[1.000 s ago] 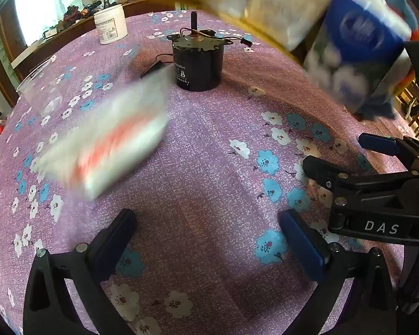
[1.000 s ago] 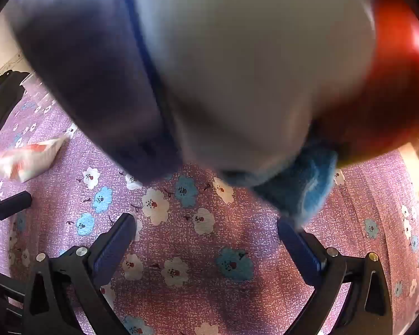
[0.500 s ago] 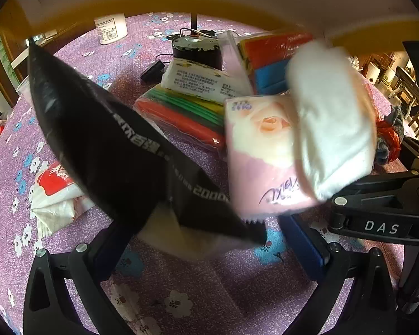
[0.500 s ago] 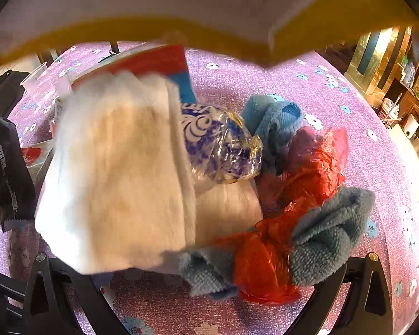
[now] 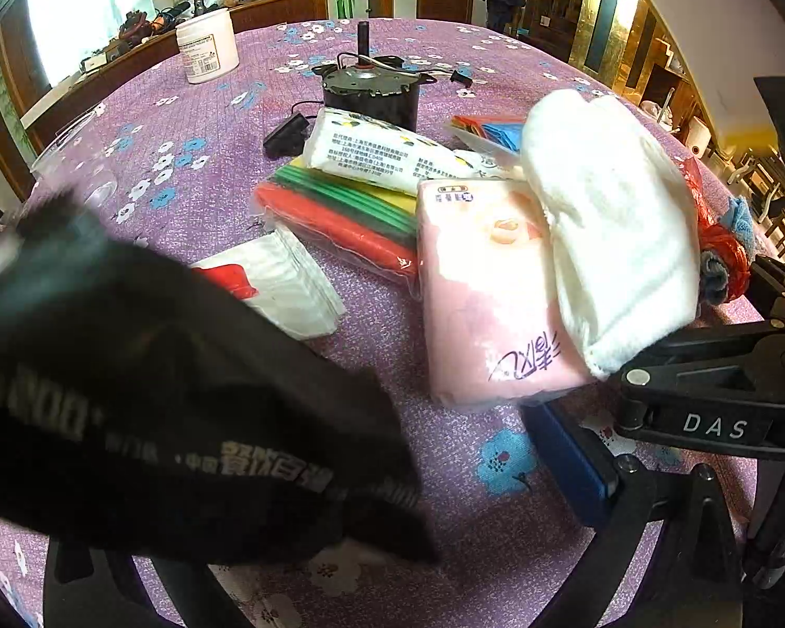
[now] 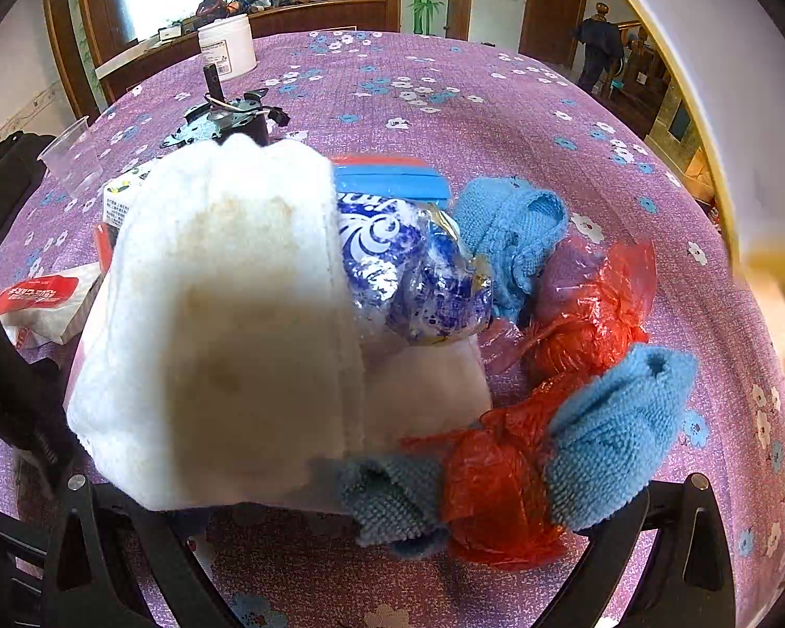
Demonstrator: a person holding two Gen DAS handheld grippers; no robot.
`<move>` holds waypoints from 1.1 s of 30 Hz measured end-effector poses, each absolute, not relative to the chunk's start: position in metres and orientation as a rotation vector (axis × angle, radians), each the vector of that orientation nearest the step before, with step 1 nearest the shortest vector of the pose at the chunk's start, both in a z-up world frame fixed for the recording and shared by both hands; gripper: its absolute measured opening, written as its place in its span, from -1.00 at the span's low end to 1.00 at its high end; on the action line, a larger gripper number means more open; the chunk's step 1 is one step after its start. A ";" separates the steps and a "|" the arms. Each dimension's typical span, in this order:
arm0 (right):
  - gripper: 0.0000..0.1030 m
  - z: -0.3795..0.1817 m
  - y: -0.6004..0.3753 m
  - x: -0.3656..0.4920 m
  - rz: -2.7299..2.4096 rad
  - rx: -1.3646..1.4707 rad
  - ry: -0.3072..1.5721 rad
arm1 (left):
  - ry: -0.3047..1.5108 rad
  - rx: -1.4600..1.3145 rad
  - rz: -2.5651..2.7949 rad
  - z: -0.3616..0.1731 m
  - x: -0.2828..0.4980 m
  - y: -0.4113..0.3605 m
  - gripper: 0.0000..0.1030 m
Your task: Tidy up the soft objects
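my left gripper [image 5: 340, 513] stood wide open with nothing held; its right finger [image 5: 565, 455] showed blue at five o'clock, while a blurred black packet [image 5: 172, 408] with white print covered the left finger at seven to nine o'clock. just beyond, at two o'clock, a pink tissue pack [image 5: 486, 303] lay on the purple flowered tablecloth [image 5: 225, 157] with a white towel [image 5: 612, 220] draped over its right edge. at twelve o'clock a red and green pack [image 5: 340, 214] lay under a white printed packet [image 5: 387, 157], with a black motor [image 5: 371, 89] behind and a white tub [image 5: 206, 52] at eleven. a red and white bag [image 5: 272, 282] lay at ten o'clock.

my right gripper [image 6: 382, 549] was spread wide too, gripping nothing that i could see. the same white towel [image 6: 225, 324], stained brown, filled nine to twelve o'clock, touching a blue and white wrapped pack [image 6: 418, 272]. blue cloths [image 6: 617, 418] tangled with red plastic bags [image 6: 497, 497] lay at three to five o'clock.
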State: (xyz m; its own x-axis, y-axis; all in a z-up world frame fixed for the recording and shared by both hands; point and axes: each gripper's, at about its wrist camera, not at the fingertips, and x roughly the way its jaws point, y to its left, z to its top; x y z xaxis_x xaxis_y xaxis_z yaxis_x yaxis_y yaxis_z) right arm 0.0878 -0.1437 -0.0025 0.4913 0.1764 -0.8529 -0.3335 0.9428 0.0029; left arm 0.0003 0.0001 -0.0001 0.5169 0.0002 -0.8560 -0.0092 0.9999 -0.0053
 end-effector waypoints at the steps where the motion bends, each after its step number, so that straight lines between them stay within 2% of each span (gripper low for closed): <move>1: 0.99 -0.002 -0.143 0.088 0.311 -0.171 1.012 | 1.028 -0.010 0.006 0.000 0.000 0.000 1.00; 33: 0.99 -0.003 -0.144 0.087 0.311 -0.172 1.011 | 1.027 -0.010 0.006 0.001 0.002 0.002 1.00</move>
